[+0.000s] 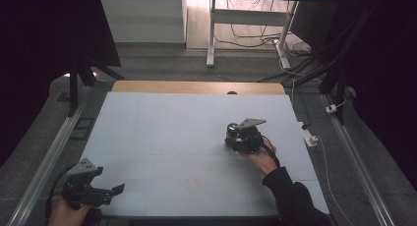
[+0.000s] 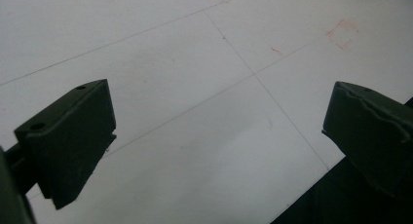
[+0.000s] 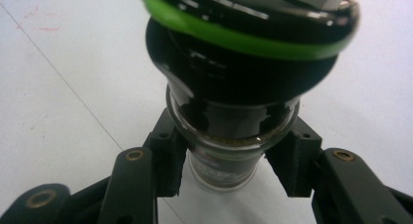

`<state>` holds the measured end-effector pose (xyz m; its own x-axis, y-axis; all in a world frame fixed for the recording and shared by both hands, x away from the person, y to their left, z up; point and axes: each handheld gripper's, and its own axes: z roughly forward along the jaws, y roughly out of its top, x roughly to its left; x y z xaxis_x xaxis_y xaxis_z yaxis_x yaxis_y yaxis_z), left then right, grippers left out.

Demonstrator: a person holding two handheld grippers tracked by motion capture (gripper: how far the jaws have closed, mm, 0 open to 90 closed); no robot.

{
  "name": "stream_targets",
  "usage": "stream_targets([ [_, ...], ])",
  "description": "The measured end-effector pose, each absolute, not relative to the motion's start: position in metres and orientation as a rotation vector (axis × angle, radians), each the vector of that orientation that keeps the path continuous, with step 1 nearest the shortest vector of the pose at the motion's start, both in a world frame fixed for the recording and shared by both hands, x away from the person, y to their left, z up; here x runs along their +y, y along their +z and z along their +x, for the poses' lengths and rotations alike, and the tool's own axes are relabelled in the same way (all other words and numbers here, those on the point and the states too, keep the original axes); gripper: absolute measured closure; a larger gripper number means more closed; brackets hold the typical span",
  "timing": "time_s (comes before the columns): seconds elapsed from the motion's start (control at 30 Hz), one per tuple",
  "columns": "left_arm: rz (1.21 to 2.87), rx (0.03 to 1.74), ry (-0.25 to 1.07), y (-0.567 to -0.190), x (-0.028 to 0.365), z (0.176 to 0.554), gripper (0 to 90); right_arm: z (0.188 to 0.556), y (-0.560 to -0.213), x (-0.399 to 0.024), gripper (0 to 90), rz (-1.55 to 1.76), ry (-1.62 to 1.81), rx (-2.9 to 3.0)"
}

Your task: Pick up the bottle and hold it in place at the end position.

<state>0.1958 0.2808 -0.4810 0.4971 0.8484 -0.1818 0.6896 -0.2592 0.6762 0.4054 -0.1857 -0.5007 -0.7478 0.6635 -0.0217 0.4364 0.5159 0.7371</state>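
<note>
A glass jar with a black cap and a green ring stands upright on the pale table. My right gripper is shut on it, one pad pressing on each side of the glass below the cap. In the high view the right gripper sits right of the table's middle, with the jar at its left end. My left gripper rests at the front left corner. Its jaws stand wide open, and in the left gripper view only bare table lies between them.
Thin seams and faint red marks cross the table top. A wooden strip borders the far edge. Metal rails run along both sides. A white power strip lies off the right edge. Desk legs and cables are on the floor beyond.
</note>
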Motion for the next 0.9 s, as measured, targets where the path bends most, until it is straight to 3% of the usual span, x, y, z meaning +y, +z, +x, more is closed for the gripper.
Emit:
stream_targets([
  [0.5,2.025,1.263,0.282,-0.481,0.281,0.196,0.1,0.407,-0.487,-0.185,52.7,0.976,1.115,2.439],
  [0.9,2.025,1.265,0.281,-0.481,0.281,0.196,0.1,0.407,-0.475,-0.161,52.7,0.945,1.129,2.438],
])
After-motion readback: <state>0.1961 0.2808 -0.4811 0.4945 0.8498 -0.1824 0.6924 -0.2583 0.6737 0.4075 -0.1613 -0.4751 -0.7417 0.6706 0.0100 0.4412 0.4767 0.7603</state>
